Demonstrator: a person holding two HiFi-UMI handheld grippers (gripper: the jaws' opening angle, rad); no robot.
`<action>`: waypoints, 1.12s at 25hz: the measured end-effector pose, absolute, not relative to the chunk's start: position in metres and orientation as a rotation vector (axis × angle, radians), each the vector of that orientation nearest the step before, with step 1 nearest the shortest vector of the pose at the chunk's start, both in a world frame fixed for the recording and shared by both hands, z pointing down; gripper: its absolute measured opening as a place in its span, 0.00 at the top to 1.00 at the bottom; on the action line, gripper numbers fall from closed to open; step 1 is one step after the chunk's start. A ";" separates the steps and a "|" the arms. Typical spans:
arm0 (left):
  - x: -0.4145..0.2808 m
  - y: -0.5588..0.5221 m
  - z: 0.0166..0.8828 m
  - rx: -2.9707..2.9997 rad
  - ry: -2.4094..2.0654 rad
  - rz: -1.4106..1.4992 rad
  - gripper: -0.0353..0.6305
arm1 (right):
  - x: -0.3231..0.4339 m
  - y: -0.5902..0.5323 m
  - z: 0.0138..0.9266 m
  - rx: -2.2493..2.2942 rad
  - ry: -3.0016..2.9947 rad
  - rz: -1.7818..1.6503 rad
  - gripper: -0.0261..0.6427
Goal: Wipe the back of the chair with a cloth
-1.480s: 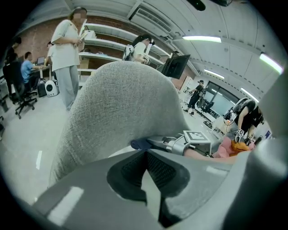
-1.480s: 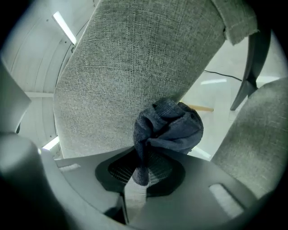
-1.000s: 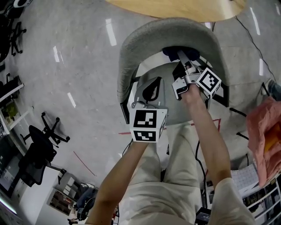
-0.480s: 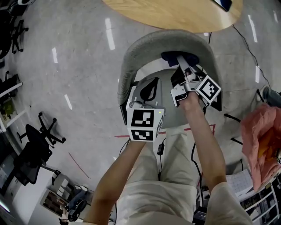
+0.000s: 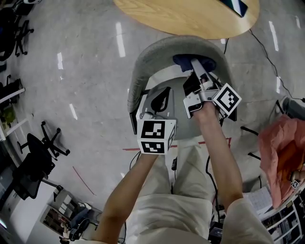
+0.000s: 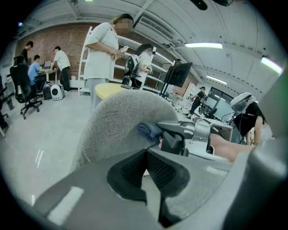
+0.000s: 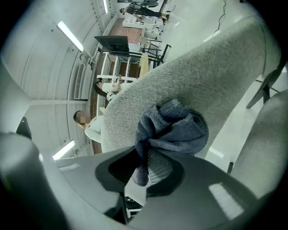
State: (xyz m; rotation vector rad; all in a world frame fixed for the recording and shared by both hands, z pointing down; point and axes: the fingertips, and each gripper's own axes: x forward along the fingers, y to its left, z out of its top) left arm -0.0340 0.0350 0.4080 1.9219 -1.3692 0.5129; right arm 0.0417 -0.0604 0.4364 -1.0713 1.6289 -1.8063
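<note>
- While our left gripper [image 6: 146, 157] hangs pressed together and empty, nothing steadies the chair [image 5: 177, 104].
- Our right gripper [image 7: 143, 167] pinches one cloth [image 7: 173, 128] fold; dragging could free it.
- Cloth presses the chair back [image 7: 202, 76]; hard strokes may shove it toward the table [image 5: 190, 14].

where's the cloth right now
The cloth sits upper centre-right in the head view, clamped in the jaws of the right gripper, against the chair back, below the wooden table.

The grey floor [image 5: 86, 71] carries the chair [image 5: 157, 55], with a round wooden table [image 5: 186, 16] just beyond it. Black office chairs [image 5: 35, 164] stand at the left. A cable [image 5: 268, 45] runs at the right.
</note>
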 end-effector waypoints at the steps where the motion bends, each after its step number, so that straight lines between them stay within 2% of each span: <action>1: -0.034 0.034 0.405 1.923 -1.372 0.510 0.94 | 0.041 -0.062 0.431 -1.067 1.631 -1.804 0.85; 18: -0.029 0.036 0.371 1.950 -1.404 0.483 0.94 | 0.034 -0.077 0.355 -1.014 1.677 -1.784 0.84; 28: -0.025 0.042 0.372 1.955 -1.397 0.484 0.94 | 0.040 -0.072 0.295 -0.862 1.771 -1.651 0.84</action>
